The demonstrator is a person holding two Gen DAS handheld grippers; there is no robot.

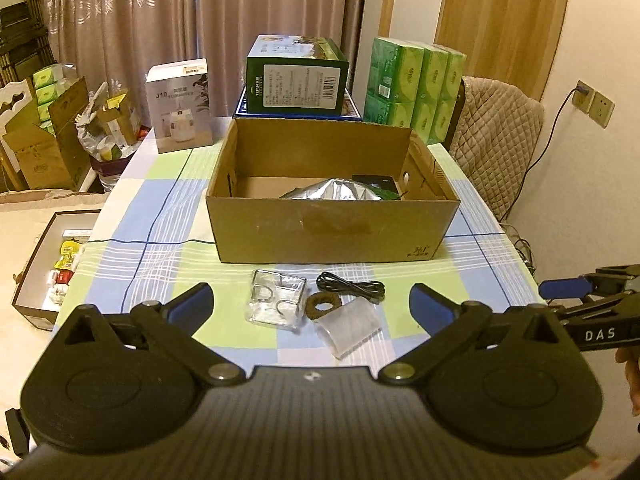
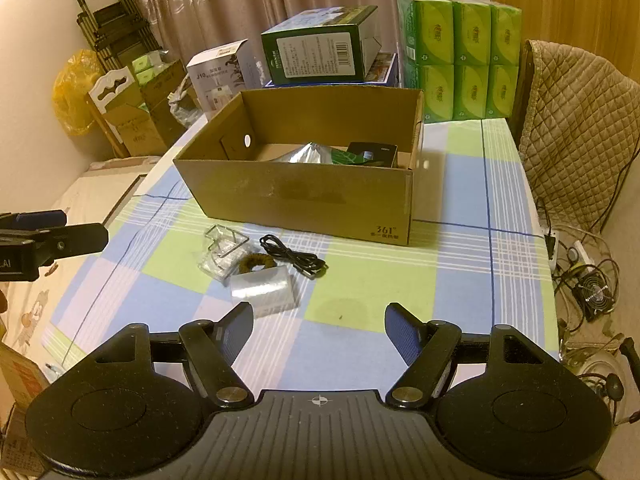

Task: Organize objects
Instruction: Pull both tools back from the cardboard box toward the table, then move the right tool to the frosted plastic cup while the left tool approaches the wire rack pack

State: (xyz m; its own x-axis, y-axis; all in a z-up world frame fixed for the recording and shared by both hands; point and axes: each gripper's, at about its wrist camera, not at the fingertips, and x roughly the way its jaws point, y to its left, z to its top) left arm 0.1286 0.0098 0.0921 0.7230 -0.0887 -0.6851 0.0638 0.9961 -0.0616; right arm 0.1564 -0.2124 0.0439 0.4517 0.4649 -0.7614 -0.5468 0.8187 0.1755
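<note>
An open cardboard box (image 1: 332,228) (image 2: 304,196) stands mid-table and holds a silver foil bag (image 1: 332,191) (image 2: 308,154) and a dark packet (image 2: 372,153). In front of it lie a clear plastic case (image 1: 276,300) (image 2: 222,252), a brown hair tie (image 1: 323,303) (image 2: 256,263), a black cable (image 1: 352,287) (image 2: 296,258) and a frosted plastic pack (image 1: 348,326) (image 2: 266,289). My left gripper (image 1: 312,304) is open and empty, just short of these items. My right gripper (image 2: 319,322) is open and empty, to their right.
A checked cloth (image 2: 460,248) covers the table. Behind the box stand a green carton (image 1: 296,80), a white humidifier box (image 1: 182,108) and green tissue packs (image 1: 416,84). A padded chair (image 2: 576,128) is at the right. An open tray of small items (image 1: 52,268) sits left of the table.
</note>
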